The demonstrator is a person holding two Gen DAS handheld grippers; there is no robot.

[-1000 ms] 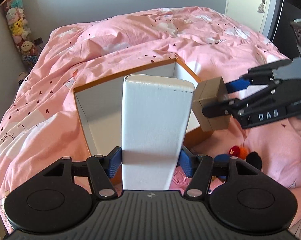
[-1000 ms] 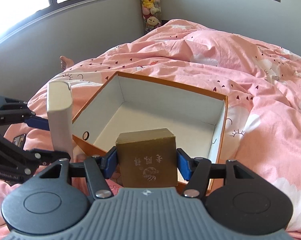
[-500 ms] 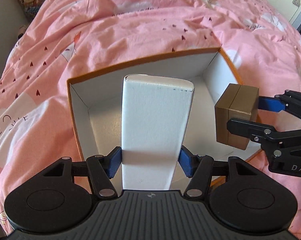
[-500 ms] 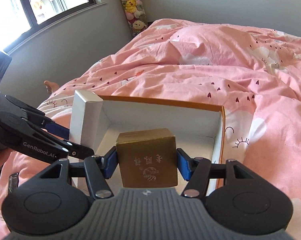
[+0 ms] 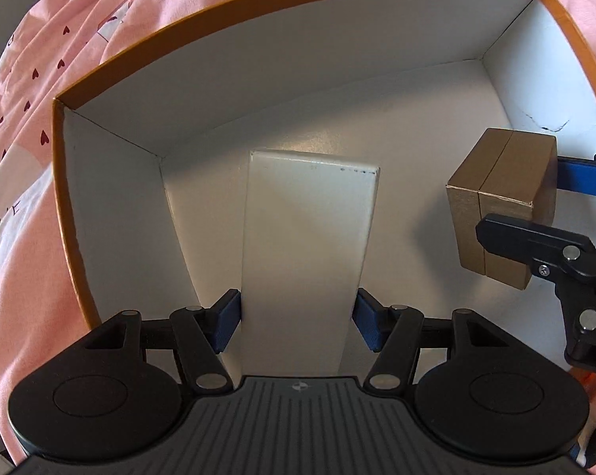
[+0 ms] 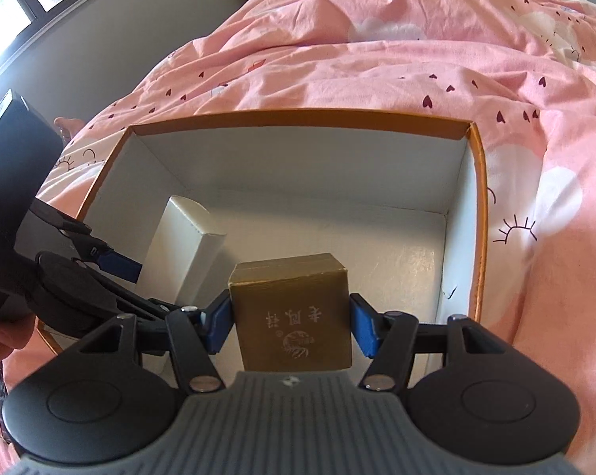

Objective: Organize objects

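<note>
A: Left gripper (image 5: 298, 318) – status?
B: Clamped on the white box (image 5: 306, 245). Blue pads press its two long sides near the base; the box runs toward 12 o'clock, down inside the tray (image 5: 258, 12). Cannot tell if its far end touches the floor.
A: Right gripper (image 6: 291, 326)?
B: Holding the gold box (image 6: 292, 312), pads on both flanks, printed face up. It sits over the tray's near edge, at 3 o'clock of the white box, apart from it.
A: Tray?
B: On the pink duvet (image 6: 436, 51).
</note>
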